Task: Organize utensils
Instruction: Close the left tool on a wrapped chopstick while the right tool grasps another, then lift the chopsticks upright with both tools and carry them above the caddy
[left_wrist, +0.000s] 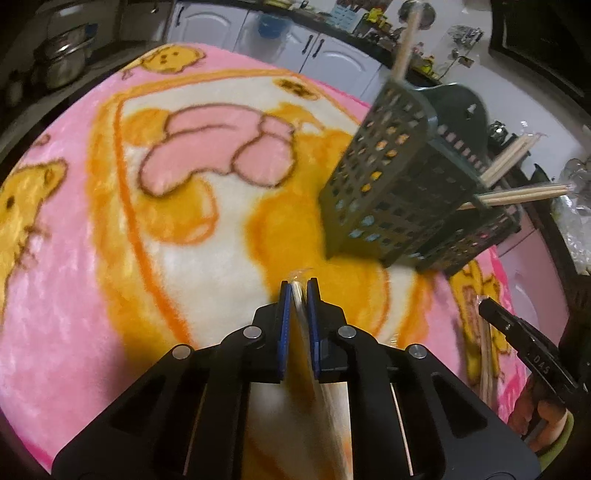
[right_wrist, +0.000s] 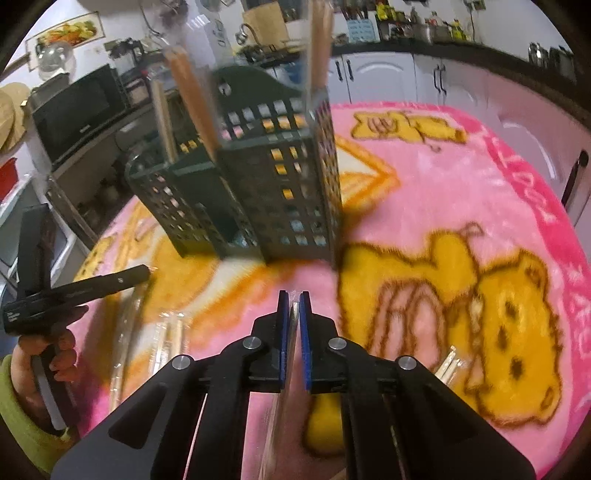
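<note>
Both claws pinch wrapped chopsticks: left gripper (left_wrist: 299, 286), right gripper (right_wrist: 294, 297). Slick wrap may slip before you reach the caddy (left_wrist: 391, 184).

Clear-wrapped wooden chopstick pair (left_wrist: 303, 332) in left gripper (left_wrist: 299, 291) blurred, near end hidden under gripper body; dark green perforated plastic utensil caddy (right_wrist: 258, 192) motion-blurred; far counter clutter (right_wrist: 424, 22) too small to identify

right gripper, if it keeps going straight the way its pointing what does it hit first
Probably the dark green utensil caddy. The right gripper, shut on a clear-wrapped chopstick pack, aims at the caddy's base, though it might touch the pink blanket first; depth is unclear.
</note>
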